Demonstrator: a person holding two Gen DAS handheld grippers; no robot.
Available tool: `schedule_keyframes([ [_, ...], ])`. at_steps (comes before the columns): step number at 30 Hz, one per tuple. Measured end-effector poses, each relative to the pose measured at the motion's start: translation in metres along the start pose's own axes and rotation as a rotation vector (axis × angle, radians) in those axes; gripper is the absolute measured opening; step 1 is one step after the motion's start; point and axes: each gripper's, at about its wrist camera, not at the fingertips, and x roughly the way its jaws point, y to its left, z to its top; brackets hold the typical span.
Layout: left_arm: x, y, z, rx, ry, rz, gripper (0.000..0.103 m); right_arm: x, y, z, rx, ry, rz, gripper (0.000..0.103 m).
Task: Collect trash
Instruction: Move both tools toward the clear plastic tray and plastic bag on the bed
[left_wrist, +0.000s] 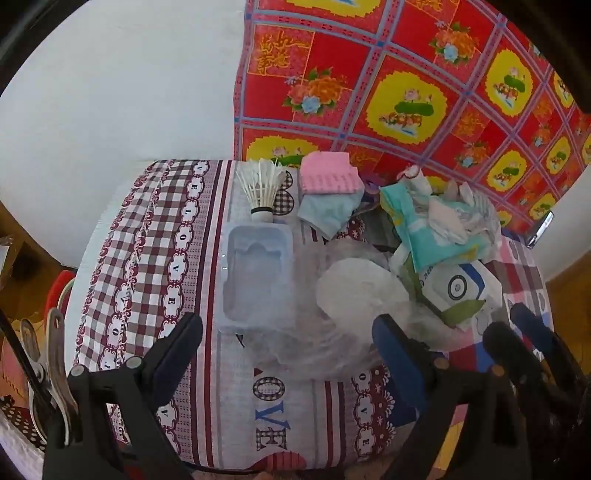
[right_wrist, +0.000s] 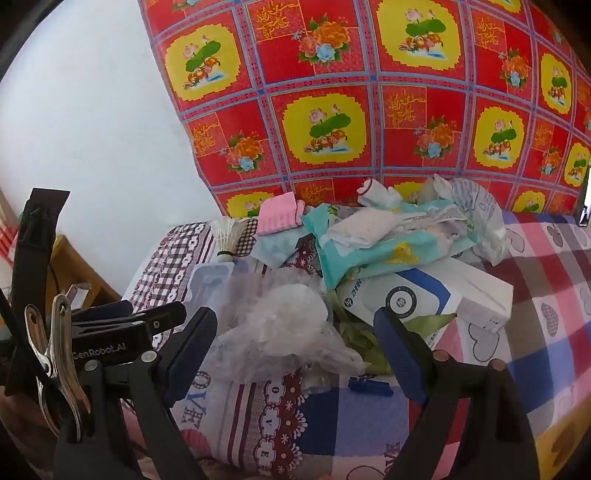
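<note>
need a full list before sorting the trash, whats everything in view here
shuttlecock: one, white feathers, upright at the far edge of the table
plastic tray: one, clear, just in front of the shuttlecock
pink cloth: one, folded, lying on the blue cloth
blue cloth: one, pale blue, right of the shuttlecock
plastic bag: one, clear, crumpled, middle of the table
wipes pack: one, teal, on top of the pile
box: one, white and blue, under the pack
leaf: one, green, by the box
clothes peg: one, blue, near edge
tablecloth: checked, covers the table
red cloth: flowered, hanging behind
left gripper: open, empty
right gripper: open, empty
</note>
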Motion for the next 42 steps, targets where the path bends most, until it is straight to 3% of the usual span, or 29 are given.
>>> schedule_keyframes([
  [14,0.001,0.015,0.008,-0.013,0.001,0.011,0.096,-0.002,0.005,0.001,0.024,0.005,-0.004,0.089],
  [35,0.009,0.053,0.015,-0.028,0.001,0.061,0.096,0.018,0.007,-0.004,0.04,0.08,-0.007,0.089],
  [42,0.013,0.067,0.014,-0.052,0.012,0.066,0.096,0.034,0.002,-0.008,0.016,0.131,-0.016,0.084],
])
